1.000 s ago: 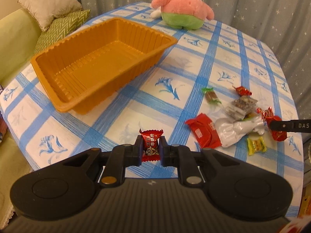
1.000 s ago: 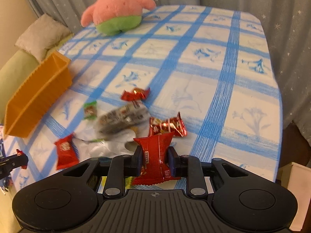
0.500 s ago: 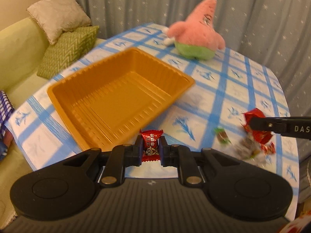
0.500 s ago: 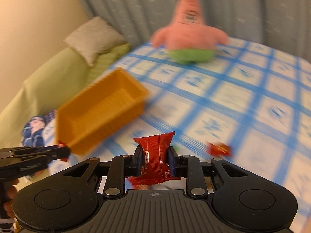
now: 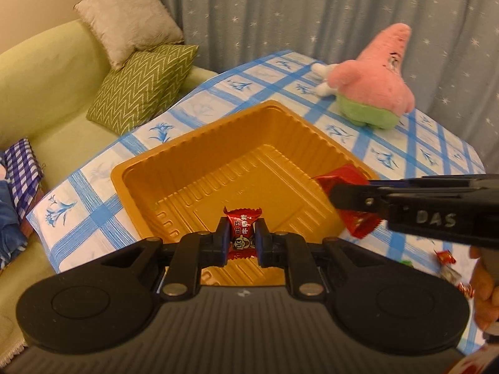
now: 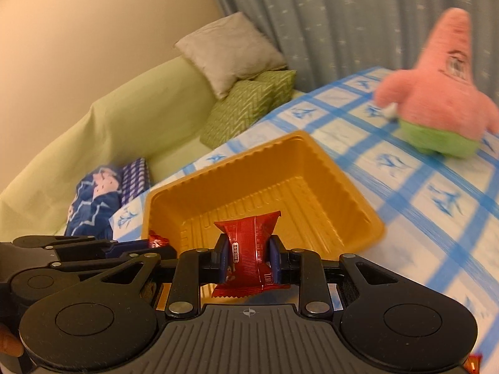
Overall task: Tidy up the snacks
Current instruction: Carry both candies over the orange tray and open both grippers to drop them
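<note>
An empty orange plastic tray (image 5: 193, 184) (image 6: 312, 171) stands on the blue-checked tablecloth. My left gripper (image 5: 242, 240) is shut on a small red wrapped candy (image 5: 241, 222) and hovers over the tray's near edge. My right gripper (image 6: 246, 257) is shut on a larger red snack packet (image 6: 246, 243), also held above the tray's near edge. In the left wrist view the right gripper reaches in from the right, its red packet (image 5: 340, 176) showing over the tray's right rim. In the right wrist view the left gripper's candy (image 6: 157, 239) shows at the tray's left corner.
A pink and green plush star (image 5: 374, 90) (image 6: 443, 93) sits behind the tray. Loose wrapped candies (image 5: 446, 257) lie at the right on the tablecloth (image 5: 93, 208). A green sofa (image 5: 40, 81) with cushions (image 5: 140, 84) runs along the table's left side.
Both grippers have carried their red snacks away from the loose pile toward the left and now hover over the orange tray. The right gripper has swung in beside the left one.
</note>
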